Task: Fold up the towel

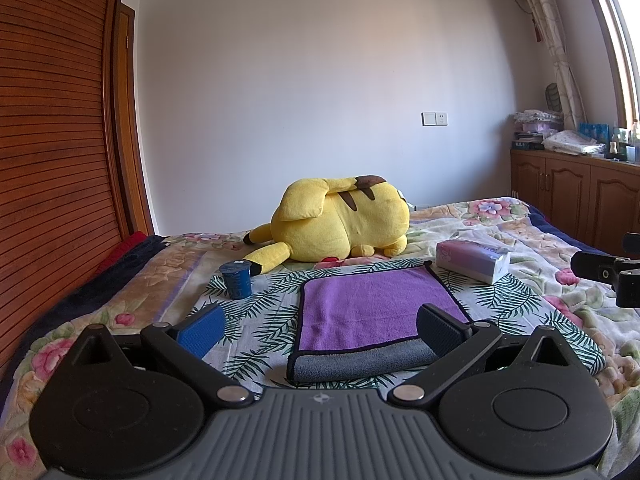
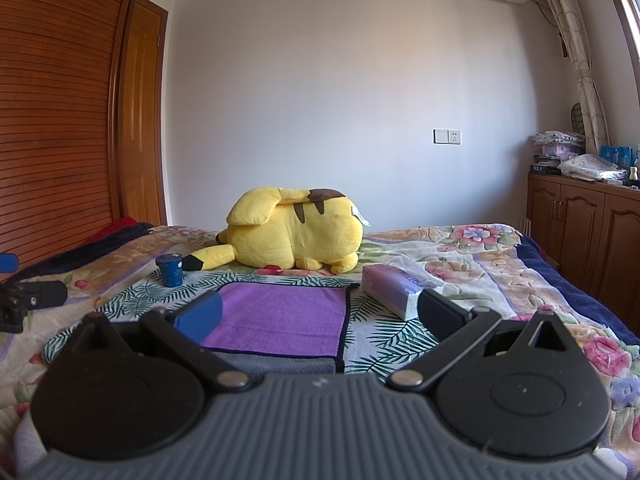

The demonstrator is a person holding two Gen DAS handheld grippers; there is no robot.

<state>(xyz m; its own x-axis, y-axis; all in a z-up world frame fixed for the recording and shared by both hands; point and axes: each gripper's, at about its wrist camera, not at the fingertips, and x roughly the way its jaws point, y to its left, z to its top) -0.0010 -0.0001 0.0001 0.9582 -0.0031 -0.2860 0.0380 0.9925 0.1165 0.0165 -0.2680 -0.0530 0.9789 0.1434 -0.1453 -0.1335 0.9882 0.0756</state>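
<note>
A purple towel (image 1: 368,308) with a grey underside and dark trim lies folded on a leaf-print cloth (image 1: 264,316) on the bed; its near edge shows a grey band. It also shows in the right wrist view (image 2: 280,316). My left gripper (image 1: 320,332) is open and empty, hovering just in front of the towel's near left part, its right finger over the near edge. My right gripper (image 2: 320,316) is open and empty, in front of the towel's near right corner. The right gripper's body shows at the right edge of the left wrist view (image 1: 612,276).
A yellow plush toy (image 1: 340,220) lies behind the towel. A blue cup (image 1: 237,280) stands to the towel's left. A tissue pack (image 1: 472,260) lies to its right. A wooden wardrobe (image 1: 52,160) stands at left and low cabinets (image 1: 572,188) at right.
</note>
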